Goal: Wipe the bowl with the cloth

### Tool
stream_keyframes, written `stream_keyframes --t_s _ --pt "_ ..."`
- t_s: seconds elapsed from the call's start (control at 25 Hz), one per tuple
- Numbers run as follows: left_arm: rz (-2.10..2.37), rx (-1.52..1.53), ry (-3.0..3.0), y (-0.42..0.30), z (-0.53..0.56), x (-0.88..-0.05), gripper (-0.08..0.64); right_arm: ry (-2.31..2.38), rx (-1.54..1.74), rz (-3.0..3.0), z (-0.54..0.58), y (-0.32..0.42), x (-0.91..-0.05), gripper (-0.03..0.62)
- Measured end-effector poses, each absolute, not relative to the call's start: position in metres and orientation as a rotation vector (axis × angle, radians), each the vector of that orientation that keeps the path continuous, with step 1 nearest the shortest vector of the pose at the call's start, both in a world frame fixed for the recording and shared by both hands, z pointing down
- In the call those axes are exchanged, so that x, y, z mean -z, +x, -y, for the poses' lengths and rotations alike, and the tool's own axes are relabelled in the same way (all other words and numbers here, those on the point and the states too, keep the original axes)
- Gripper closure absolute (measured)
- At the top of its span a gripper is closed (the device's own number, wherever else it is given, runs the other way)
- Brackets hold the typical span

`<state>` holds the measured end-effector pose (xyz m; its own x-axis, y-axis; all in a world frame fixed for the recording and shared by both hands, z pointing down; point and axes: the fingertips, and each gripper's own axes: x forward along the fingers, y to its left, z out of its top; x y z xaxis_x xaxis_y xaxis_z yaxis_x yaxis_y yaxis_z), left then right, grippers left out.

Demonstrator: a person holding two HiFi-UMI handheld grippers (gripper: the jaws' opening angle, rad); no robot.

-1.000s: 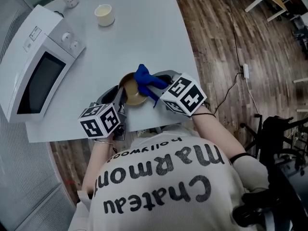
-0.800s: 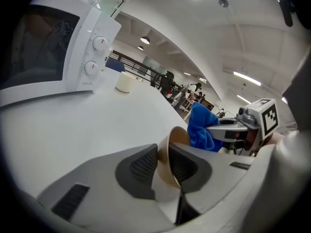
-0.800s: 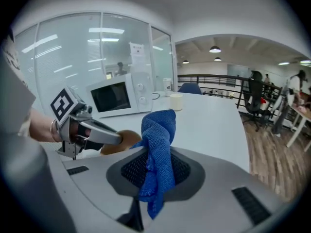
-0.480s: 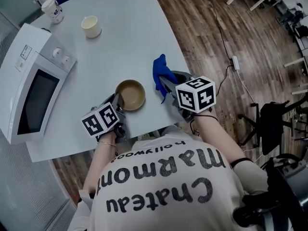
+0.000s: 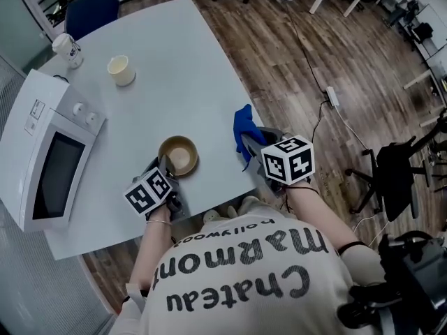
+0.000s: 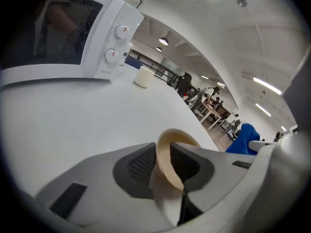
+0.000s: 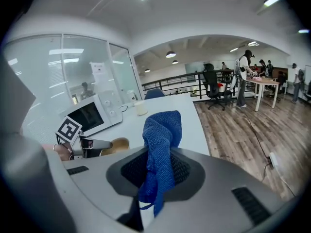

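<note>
A tan bowl (image 5: 178, 155) sits on the white table (image 5: 174, 82) near its front edge. My left gripper (image 5: 165, 167) reaches it from the near side, and the bowl's rim (image 6: 167, 152) stands between the jaws. These jaws have just been opening; the pads (image 6: 141, 164) lie close on either side of the wall, and I count them open. My right gripper (image 5: 246, 144) hangs at the table's right edge, apart from the bowl, shut on a blue cloth (image 5: 242, 124). In the right gripper view the cloth (image 7: 163, 135) stands up from the pinched jaws, with the bowl (image 7: 114, 144) to the left.
A white microwave (image 5: 49, 159) fills the table's left side. A cream cup (image 5: 121, 70) and a paper cup (image 5: 68, 49) stand at the far end, beside a blue chair (image 5: 91, 9). Wooden floor and a black office chair (image 5: 398, 180) lie to the right.
The right gripper drew the blue cloth out of the bowl and carried it right to the table's edge. The left gripper sank with the bowl toward the table.
</note>
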<state>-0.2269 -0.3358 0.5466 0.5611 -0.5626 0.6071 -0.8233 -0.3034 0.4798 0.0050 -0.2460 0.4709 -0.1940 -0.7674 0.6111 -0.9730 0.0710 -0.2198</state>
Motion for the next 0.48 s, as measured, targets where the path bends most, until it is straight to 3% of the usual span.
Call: stream_keyframes --t_s 0.2,0.4,0.48 --pt "1.129 -0.329 2.059 -0.227 0.331 -0.534 0.379 1.853 -0.890 2.032 0.234 0.027 -0.468 0.529" --pt "1.439 -0.139 2.106 -0.269 0.324 -0.479 0.384 1.883 -1.021 2.190 0.233 0.029 -0.457 0.529" --pt "1.483 -0.093 2.105 -0.274 0.310 -0.459 0.569 1.850 -0.995 2.225 0.234 0.031 -0.449 0.529"
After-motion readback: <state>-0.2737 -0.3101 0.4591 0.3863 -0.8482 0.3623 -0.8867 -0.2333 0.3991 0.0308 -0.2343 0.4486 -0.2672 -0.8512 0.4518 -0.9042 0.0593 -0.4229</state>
